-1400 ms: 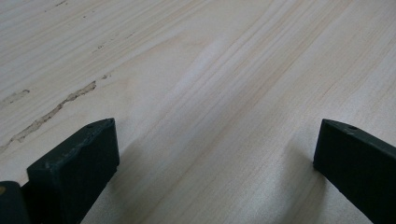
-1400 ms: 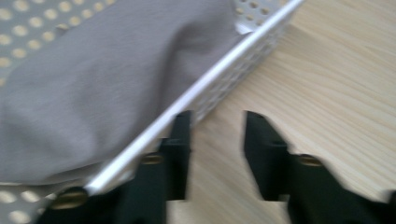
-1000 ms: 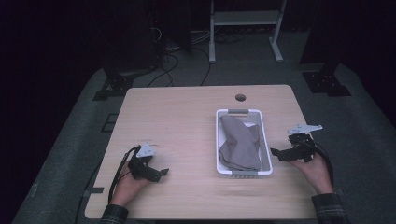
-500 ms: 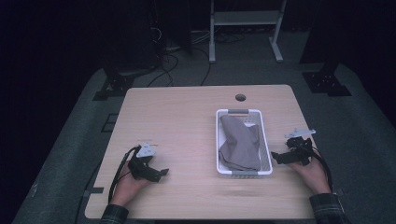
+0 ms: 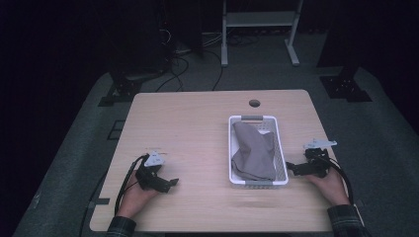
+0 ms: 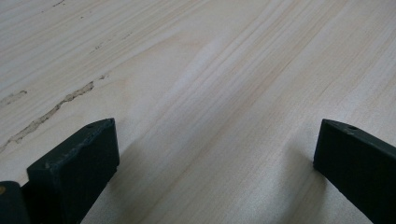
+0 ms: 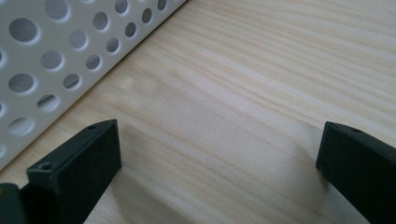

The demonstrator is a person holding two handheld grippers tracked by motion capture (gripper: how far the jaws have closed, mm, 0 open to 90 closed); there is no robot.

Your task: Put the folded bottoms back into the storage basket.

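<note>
We rest the right gripper on the table, jaws wide, at 3 o'clock of the basket, ready to reach the grey cloth lying inside. Our left gripper, also wide and empty, waits well apart at 9 o'clock, keeping clear.

Both hands rest low, the left gripper and right gripper each with fingers spread wide.

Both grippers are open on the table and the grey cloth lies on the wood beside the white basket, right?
Not quite: the high view shows the grey cloth inside the white basket, not beside it. The left gripper and right gripper are open, on the table.
</note>
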